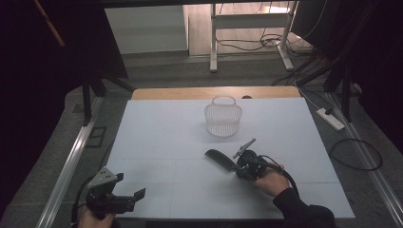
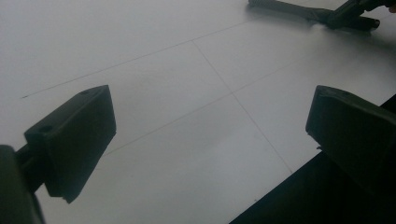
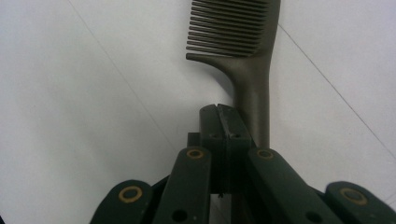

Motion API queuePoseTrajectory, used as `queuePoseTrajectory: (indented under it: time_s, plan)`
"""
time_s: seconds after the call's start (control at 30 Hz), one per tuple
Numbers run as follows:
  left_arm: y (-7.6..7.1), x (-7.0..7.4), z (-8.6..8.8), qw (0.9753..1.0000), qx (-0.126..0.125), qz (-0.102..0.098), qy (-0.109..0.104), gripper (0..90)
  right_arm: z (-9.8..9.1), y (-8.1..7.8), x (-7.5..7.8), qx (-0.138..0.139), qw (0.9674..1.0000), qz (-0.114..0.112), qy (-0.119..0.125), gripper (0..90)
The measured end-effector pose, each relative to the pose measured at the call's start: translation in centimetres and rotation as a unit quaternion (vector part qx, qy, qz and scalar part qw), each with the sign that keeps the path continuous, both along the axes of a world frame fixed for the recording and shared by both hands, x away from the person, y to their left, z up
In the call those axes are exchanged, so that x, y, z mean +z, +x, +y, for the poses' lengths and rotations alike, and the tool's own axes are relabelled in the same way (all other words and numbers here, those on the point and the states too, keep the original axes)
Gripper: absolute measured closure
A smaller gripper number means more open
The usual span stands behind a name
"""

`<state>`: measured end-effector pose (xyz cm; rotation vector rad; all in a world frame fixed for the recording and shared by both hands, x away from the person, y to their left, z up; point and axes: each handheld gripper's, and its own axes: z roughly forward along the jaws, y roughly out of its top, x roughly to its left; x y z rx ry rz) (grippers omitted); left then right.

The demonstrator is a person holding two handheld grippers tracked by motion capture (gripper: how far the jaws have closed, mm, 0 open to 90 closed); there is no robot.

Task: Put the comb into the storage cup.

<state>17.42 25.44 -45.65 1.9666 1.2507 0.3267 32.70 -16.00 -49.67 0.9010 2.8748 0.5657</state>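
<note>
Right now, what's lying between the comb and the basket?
Nothing: in the high view, bare white table separates the comb from the basket.

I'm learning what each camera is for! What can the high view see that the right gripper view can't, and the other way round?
The high view adds the white basket and the open left gripper near the table front edge. The right gripper view adds the comb teeth up close, and the right gripper with its fingers shut together, the comb's handle running beside them. Both share the dark comb and the white table.
</note>
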Motion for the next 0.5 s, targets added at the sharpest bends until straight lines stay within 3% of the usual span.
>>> queuePoseTrajectory:
  time_s: [0.2, 0.5]
  plan:
    - [0.0, 0.0, 0.0, 1.0000, 0.000, 0.000, 0.000, 2.7, 0.1, -0.1, 0.0, 0.002, 1.0000, -0.001, -0.001, 89.5]
    - [0.0, 0.0, 0.0, 1.0000, -0.001, 0.000, 0.000, 2.7, 0.6, -1.1, 1.6, 0.016, 0.9994, -0.016, 0.028, 86.9]
